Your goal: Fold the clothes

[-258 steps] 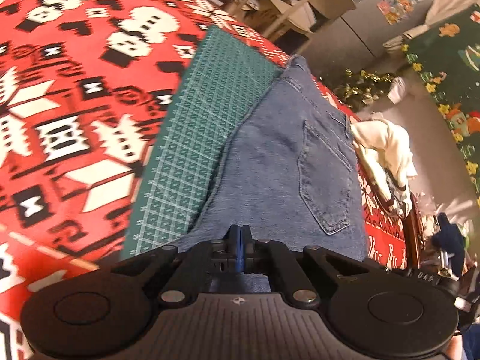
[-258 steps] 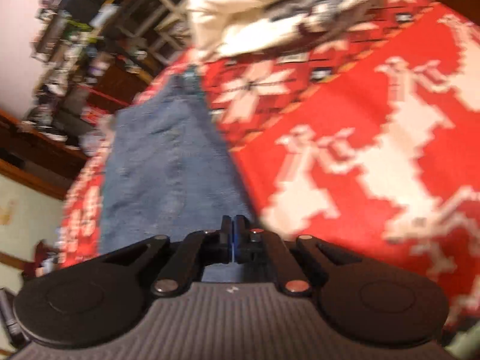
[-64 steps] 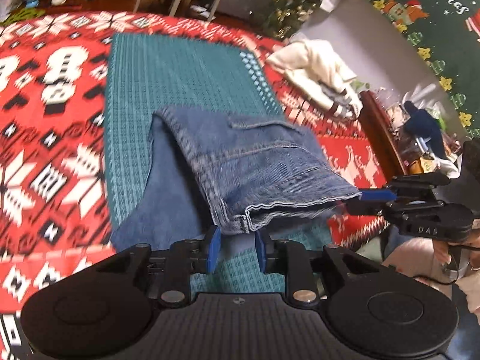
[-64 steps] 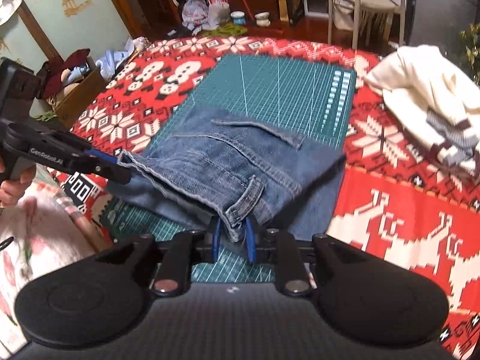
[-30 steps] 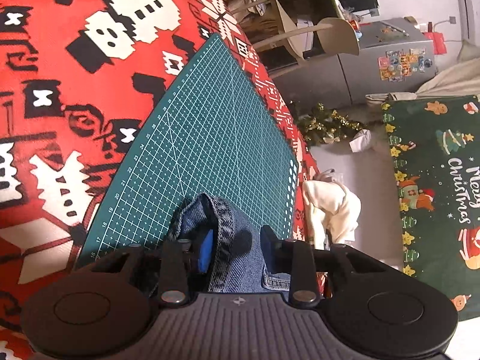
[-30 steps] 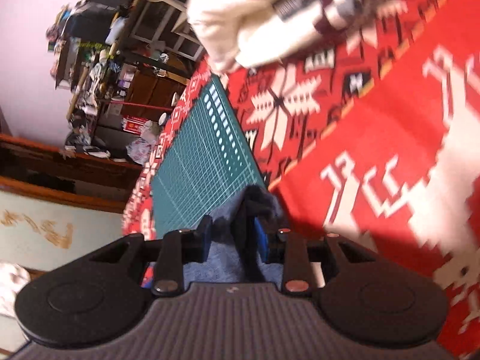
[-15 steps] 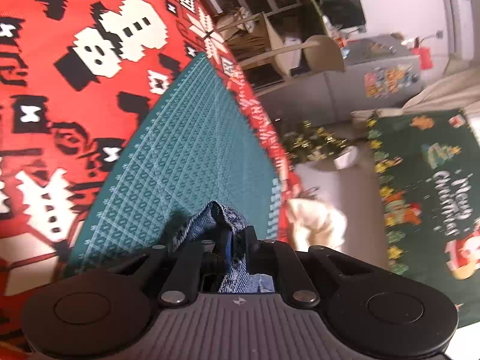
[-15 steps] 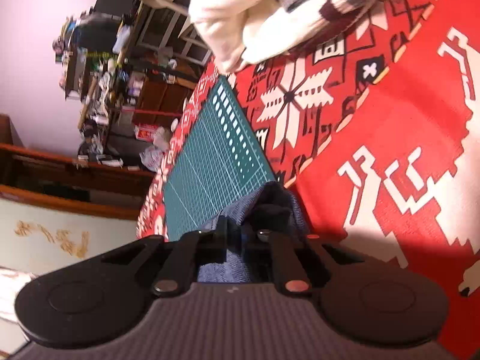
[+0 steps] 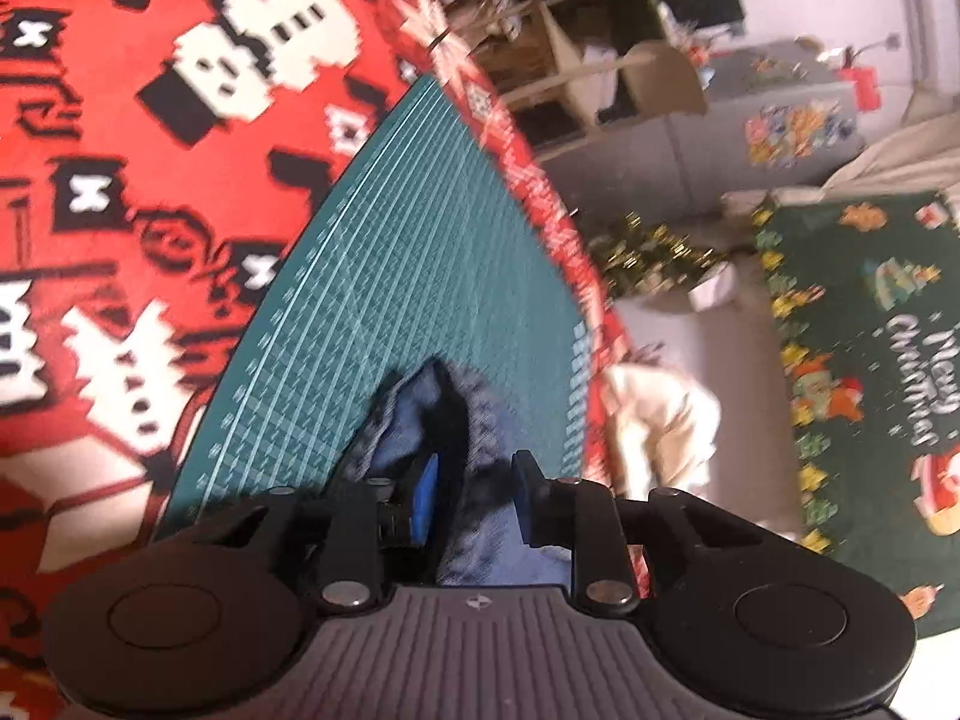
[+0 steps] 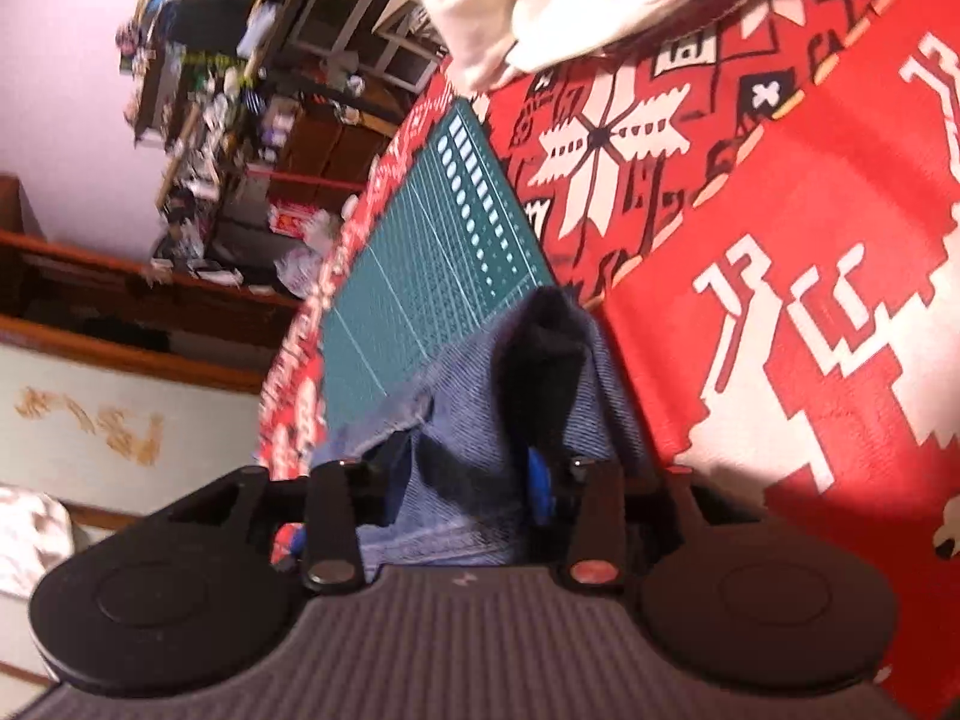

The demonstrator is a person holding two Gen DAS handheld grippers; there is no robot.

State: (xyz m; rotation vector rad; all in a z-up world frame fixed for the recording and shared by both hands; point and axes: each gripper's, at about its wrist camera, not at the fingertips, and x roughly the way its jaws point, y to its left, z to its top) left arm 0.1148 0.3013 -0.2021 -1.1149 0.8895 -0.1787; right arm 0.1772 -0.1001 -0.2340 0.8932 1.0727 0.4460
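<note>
Our left gripper (image 9: 471, 495) and right gripper (image 10: 474, 492) have just been opening; both pairs of fingers stand apart, the jeans (image 9: 480, 438) bunched loosely between them on the green mat (image 9: 390, 276).

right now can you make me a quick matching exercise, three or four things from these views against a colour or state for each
Things:
1. cutting mat
2. jeans
3. sweater
4. left gripper

Colour or state:
A. cream, heaped on the red blanket
B. open, denim between its fingers
C. green with a grid
D. blue denim, bunched up

Pairs: 1-C, 2-D, 3-A, 4-B
</note>
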